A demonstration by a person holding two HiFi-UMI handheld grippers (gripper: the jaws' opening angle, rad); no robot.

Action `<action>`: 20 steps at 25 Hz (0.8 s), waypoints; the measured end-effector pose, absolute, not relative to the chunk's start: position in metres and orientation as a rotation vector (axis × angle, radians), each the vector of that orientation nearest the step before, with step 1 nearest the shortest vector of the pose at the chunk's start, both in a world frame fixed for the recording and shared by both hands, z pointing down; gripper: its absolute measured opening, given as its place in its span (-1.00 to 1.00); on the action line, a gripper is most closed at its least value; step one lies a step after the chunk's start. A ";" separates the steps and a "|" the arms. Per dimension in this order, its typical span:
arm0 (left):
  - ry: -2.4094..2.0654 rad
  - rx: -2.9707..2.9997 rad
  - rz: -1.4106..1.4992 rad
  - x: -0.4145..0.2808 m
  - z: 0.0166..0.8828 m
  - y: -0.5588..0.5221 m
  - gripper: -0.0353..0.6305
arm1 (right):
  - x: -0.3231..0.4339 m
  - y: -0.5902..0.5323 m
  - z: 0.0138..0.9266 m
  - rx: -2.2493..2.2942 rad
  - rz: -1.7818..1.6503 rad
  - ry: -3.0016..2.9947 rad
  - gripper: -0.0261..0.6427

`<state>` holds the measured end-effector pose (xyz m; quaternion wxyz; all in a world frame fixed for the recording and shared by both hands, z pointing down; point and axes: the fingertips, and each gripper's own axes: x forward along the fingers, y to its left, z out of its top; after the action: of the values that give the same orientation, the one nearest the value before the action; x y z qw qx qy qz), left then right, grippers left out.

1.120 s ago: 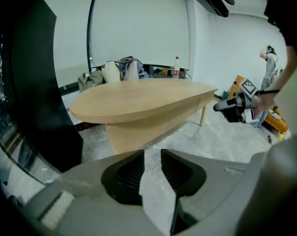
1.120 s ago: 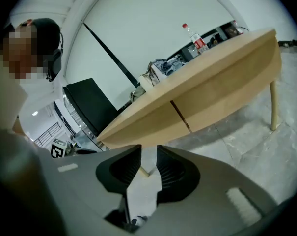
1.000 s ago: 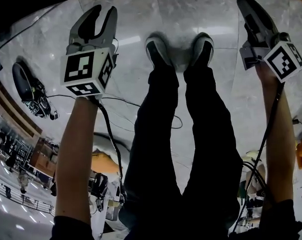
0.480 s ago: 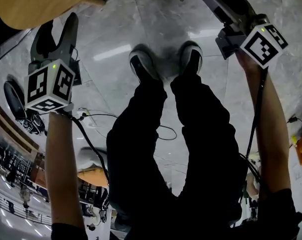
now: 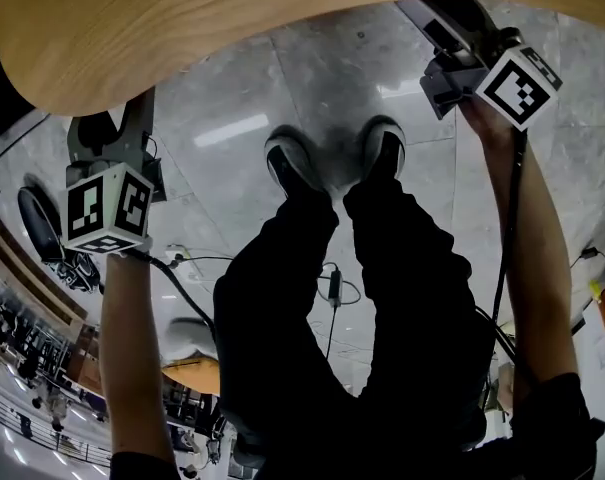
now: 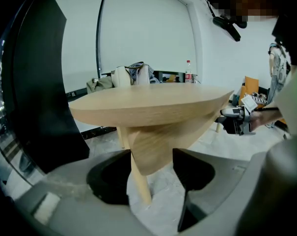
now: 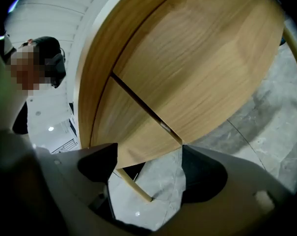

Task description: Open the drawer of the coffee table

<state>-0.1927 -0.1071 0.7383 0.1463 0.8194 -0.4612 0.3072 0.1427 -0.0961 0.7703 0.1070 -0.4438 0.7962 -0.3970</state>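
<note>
The light wooden coffee table [image 5: 232, 18] fills the top of the head view. My left gripper [image 5: 112, 118] is at its near-left edge, and my right gripper [image 5: 447, 18] at its near-right edge. Both sets of jaws have just been opening and now stand wide. In the left gripper view the left gripper [image 6: 152, 161] frames the tapered wooden body [image 6: 158, 141] under the top, with no pad pressing on it. In the right gripper view the right gripper [image 7: 149, 163] looks up at the underside, where a dark drawer seam [image 7: 143, 109] runs across. Nothing is held.
The person's legs and shoes [image 5: 332, 158] stand on the grey marble floor between the grippers. A thin table leg [image 6: 141, 181] drops just beyond the left jaws. A cable [image 5: 332, 288] lies on the floor, and a black object [image 5: 42, 218] lies at the left.
The table has come into the head view from the top. Both grippers now sit at its edge. The jaws of both have spread wider.
</note>
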 end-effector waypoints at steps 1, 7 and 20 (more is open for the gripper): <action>-1.328 2.364 0.885 -0.192 0.738 -0.109 -0.07 | 0.141 -0.100 0.769 -1.280 -1.166 2.350 0.32; -1.312 2.377 0.879 -0.190 0.738 -0.112 -0.07 | 0.135 -0.106 0.762 -1.183 -1.136 2.374 0.29; -1.226 2.302 0.853 -0.188 0.728 -0.078 -0.07 | 0.139 -0.072 0.755 -1.197 -1.195 2.342 0.22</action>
<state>-0.1875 -0.0784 0.7280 0.1973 0.8225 -0.4379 0.3047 0.1390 -0.0723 0.7552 0.1261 -0.4112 0.8042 -0.4102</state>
